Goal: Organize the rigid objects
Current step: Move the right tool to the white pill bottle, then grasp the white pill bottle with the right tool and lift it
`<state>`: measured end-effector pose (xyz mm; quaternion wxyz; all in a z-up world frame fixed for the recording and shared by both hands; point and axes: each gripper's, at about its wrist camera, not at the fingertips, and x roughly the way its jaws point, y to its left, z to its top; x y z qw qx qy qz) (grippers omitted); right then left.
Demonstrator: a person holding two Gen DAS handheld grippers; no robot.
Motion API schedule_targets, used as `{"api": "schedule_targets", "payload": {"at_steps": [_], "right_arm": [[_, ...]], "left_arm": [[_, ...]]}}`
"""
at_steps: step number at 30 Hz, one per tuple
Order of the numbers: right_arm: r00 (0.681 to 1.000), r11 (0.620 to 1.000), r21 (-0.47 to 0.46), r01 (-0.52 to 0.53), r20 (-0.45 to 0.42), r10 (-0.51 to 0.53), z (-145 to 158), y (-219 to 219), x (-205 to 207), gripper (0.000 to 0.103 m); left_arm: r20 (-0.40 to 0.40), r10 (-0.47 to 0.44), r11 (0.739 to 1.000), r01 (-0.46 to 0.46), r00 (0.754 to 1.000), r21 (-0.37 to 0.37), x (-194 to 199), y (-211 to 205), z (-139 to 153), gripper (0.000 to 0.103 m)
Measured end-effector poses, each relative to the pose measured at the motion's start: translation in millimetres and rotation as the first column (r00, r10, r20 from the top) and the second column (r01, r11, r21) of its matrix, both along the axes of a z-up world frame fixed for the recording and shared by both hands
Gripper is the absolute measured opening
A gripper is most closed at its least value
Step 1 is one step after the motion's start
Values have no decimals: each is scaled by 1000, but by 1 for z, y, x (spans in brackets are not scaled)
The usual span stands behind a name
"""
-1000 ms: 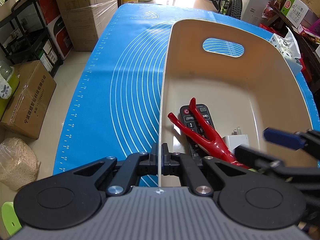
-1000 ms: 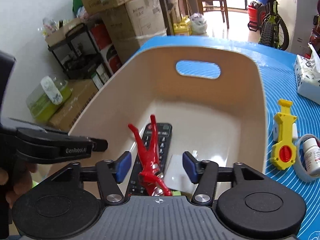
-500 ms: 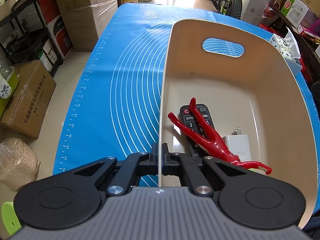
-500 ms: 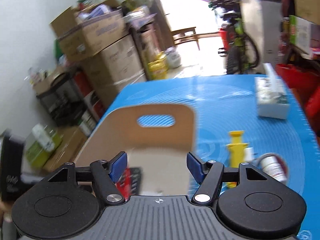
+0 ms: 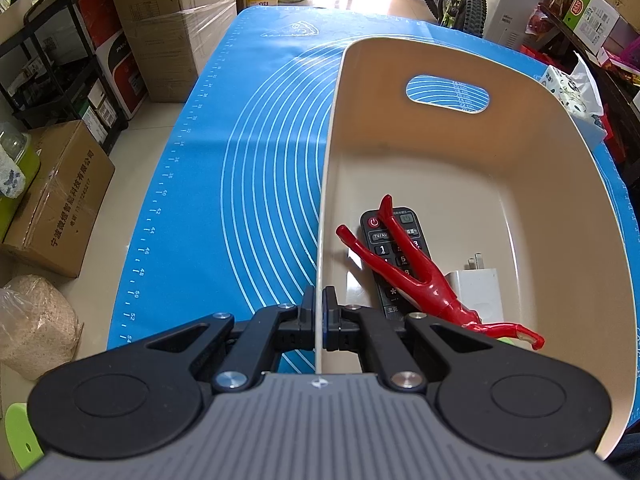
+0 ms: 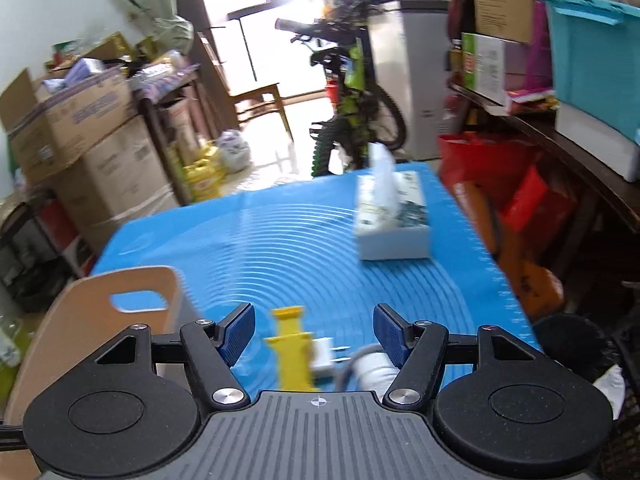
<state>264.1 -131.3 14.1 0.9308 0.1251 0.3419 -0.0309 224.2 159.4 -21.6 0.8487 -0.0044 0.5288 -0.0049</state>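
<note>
Left claw (image 5: 319,320): clamped on the bin (image 5: 440,80) wall.
Bin: holds a remote (image 5: 394,256), red toy (image 5: 420,280), charger (image 5: 478,292).
Right claw (image 6: 314,334): wide, above yellow toy (image 6: 292,350) on the blue surface (image 6: 296,248).

The left tool (image 5: 319,316) is built of matte black plastic: two round housings, each with a shallow circular recess, flank a grey ribbed centre plate marked with a small white crosshair. Black angular link arms with triangular cut-outs run forward from the housings, fixed by bright silver screw heads at their pivots, and end in narrow black fingers with a thin blue edge. The right tool (image 6: 314,334) has the same black housings, grey ribbed plate, crosshair mark and silver screws, and its fingers carry textured dark blue pads (image 6: 239,330) on their inner faces.
</note>
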Motion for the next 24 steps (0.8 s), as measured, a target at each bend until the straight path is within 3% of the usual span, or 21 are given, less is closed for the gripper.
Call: {"api": "schedule_targets", "payload": {"at_steps": [9, 24], "right_arm": [[995, 992, -123, 1, -96, -13, -40, -19, 19, 65], [966, 979, -165, -123, -245, 80, -77, -6, 32, 52]], "left_arm": [[-2, 1, 1000, -1, 1000, 7, 0, -1, 0, 4], [-2, 0, 1000, 0, 1000, 5, 0, -2, 1, 4]]}}
